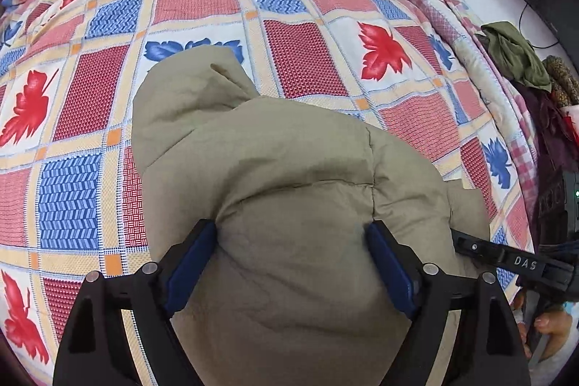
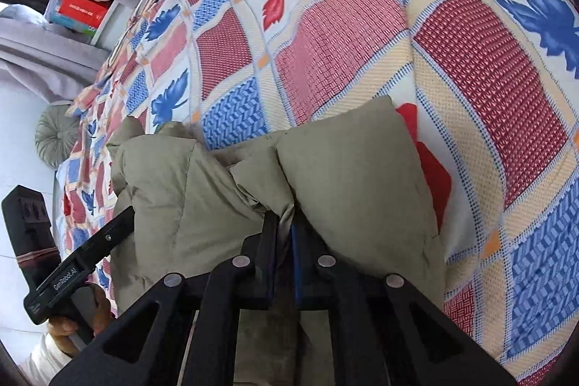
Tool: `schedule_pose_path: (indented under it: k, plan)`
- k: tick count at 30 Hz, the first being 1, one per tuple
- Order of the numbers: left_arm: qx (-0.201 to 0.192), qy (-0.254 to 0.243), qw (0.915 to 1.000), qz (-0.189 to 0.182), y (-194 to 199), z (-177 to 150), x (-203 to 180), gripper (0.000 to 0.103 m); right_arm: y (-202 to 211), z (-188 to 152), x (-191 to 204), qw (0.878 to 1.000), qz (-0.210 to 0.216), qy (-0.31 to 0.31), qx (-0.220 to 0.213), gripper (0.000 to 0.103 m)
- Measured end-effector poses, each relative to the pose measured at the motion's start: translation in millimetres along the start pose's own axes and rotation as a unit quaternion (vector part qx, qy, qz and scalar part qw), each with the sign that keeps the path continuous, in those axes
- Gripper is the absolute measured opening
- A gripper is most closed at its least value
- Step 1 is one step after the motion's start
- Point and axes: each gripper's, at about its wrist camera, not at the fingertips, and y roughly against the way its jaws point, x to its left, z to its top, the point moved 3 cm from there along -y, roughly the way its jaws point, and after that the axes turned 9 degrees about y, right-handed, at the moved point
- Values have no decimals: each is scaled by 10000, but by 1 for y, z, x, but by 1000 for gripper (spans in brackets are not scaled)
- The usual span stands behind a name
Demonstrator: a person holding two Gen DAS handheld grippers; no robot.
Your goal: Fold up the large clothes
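Khaki puffer jacket (image 1: 289,190) sits bunched on the bed (image 1: 202,6), on the leaf-print patchwork cover, near the edge closest to the person. Left claw (image 1: 289,263) is spread wide and straddles a fat quilted bulge of the jacket; blue pads (image 1: 188,266) sit against the fabric on both sides, so it looks like a broad hold on the padding, though I can't tell how firmly it bites. Right claw (image 2: 286,241) is pressed together, pinching a thin fold of the jacket shell just where two padded panels meet. Handling call: light, soft, very springy fill; it'll puff back up and won't keep a crease unless pressed flat. Shell looks smooth, likely slippery, so a pinch on a single layer could slide out. Better grab points are seams, hem or cuff edges, where the fabric is thin and stitched, not the middle of a baffle. Bulk is the problem, not weight.
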Motion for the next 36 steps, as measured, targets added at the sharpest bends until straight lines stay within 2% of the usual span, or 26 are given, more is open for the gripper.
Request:
schedule_pose_path:
  k: [6, 11, 14, 16, 21, 24, 29, 36]
  plan:
    - [85, 33, 9999, 54, 16, -4, 7, 86, -11, -5, 8, 9987, -318, 392, 45, 4]
    - [141, 78, 9998, 76, 32, -25, 18, 86, -3, -8, 8, 9991, -259, 330, 82, 5]
    - [132, -97, 9995, 262, 28, -36, 19, 89, 14, -11, 20, 9982, -398, 444, 37, 6]
    - [129, -47, 9996, 239, 27, -38, 21, 89, 32, -16, 33, 9968, -506, 611, -61, 6]
    - [161, 20, 9996, 228, 29, -39, 23, 89, 72, -43, 62, 9959, -262, 816, -298, 9]
    - [211, 67, 9995, 223, 33, -39, 26, 89, 74, -64, 74, 9960, -74, 887, -97, 10]
    - [294, 89, 9993, 207, 42, -44, 31, 89, 54, -95, 73, 9961, -158, 815, 310, 9]
    - [415, 99, 9986, 306, 56, -49, 39, 89, 40, -102, 70, 9955, -263, 793, 445, 9]
